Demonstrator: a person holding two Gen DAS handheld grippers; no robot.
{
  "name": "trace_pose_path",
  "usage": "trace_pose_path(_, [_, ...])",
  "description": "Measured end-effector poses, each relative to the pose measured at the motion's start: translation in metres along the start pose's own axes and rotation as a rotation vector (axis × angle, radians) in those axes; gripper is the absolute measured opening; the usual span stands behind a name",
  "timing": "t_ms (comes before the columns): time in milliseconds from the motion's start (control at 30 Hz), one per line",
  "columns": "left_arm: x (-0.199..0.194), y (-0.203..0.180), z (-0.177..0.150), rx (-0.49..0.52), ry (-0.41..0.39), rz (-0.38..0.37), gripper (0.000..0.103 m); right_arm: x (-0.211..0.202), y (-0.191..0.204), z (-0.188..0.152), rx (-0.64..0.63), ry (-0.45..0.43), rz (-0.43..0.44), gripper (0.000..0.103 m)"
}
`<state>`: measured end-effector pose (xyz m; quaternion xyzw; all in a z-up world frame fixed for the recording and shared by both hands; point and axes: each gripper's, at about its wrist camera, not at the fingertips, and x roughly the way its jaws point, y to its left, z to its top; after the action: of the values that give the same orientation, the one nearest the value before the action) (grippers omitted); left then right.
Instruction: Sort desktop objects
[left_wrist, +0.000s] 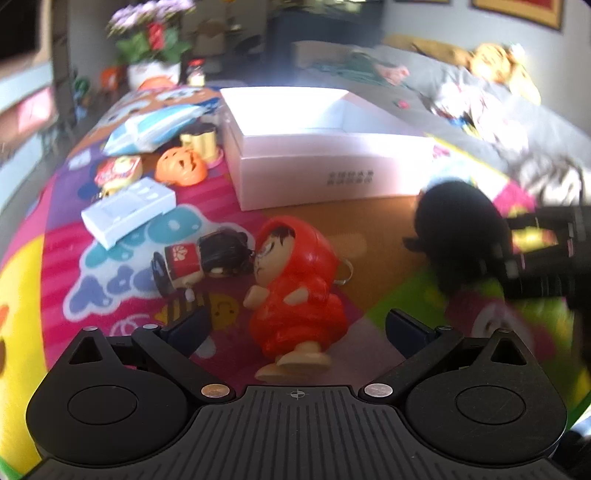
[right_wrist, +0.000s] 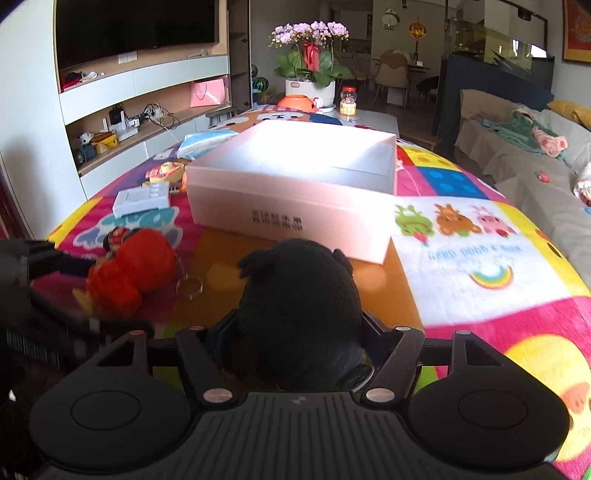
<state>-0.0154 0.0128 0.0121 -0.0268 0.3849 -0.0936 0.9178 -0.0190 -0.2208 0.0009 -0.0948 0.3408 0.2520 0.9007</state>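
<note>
My left gripper (left_wrist: 297, 325) is open, its fingers on either side of a red hooded doll (left_wrist: 295, 284) that lies on the colourful mat; the doll also shows in the right wrist view (right_wrist: 133, 269). My right gripper (right_wrist: 295, 343) is shut on a black plush toy (right_wrist: 299, 310), held in front of the open white box (right_wrist: 291, 199). In the left wrist view the plush (left_wrist: 458, 236) and right gripper (left_wrist: 543, 254) are at the right, near the box (left_wrist: 332, 173). A small black-haired figure (left_wrist: 199, 258) lies left of the doll.
A white remote-like block (left_wrist: 127, 210), an orange pumpkin toy (left_wrist: 181, 166), a small snack packet (left_wrist: 118, 171), gold cylinders (left_wrist: 201, 142) and a blue tissue pack (left_wrist: 155, 127) lie on the mat left of the box. A flower pot (right_wrist: 310, 86) stands at the far end. A sofa (right_wrist: 524, 158) is on the right.
</note>
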Motion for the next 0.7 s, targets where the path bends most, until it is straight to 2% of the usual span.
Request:
trace_pose_path(67, [0.0,-0.003,0.004,-0.012,-0.007,0.008,0.103,-0.006,0.0,-0.004,-0.007,0.002,-0.001,0.068])
trace_pose_path(133, [0.004,-0.01,0.007,0.021,-0.018,0.057,0.102,-0.012,0.001,-0.005,-0.019,0.001,-0.004,0.068])
trace_pose_path(167, [0.006,-0.013,0.008,0.04,-0.017,0.071,0.097,-0.014,0.002,-0.006,-0.023,0.001,-0.001,0.068])
trace_pose_path(200, [0.009,-0.016,0.009,0.055,-0.009,0.086,0.081,-0.017,0.003,-0.007,-0.027,0.001,0.005,0.068])
trace_pose_path(233, [0.011,-0.017,0.01,0.064,0.003,0.097,0.074,-0.02,0.004,-0.008,-0.03,0.001,0.012,0.068])
trace_pose_path(300, [0.011,-0.02,0.01,0.09,-0.011,0.121,0.067,-0.025,0.006,-0.009,-0.04,-0.002,0.019,0.068])
trace_pose_path(367, [0.008,-0.022,0.009,0.101,-0.024,0.118,0.057,-0.03,0.007,-0.009,-0.048,-0.009,0.022,0.067])
trace_pose_path(400, [0.002,-0.023,0.009,0.11,-0.04,0.11,0.054,-0.034,0.007,-0.007,-0.046,-0.016,0.028,0.067])
trace_pose_path(500, [-0.026,-0.03,0.012,0.151,-0.128,0.068,0.054,-0.054,-0.002,0.005,-0.003,-0.06,0.075,0.067])
trace_pose_path(633, [-0.068,-0.04,0.041,0.216,-0.313,0.054,0.054,-0.094,-0.018,0.041,0.031,-0.227,0.071,0.067])
trace_pose_path(700, [-0.073,-0.042,0.062,0.23,-0.377,0.061,0.054,-0.102,-0.026,0.063,0.041,-0.294,0.06,0.067])
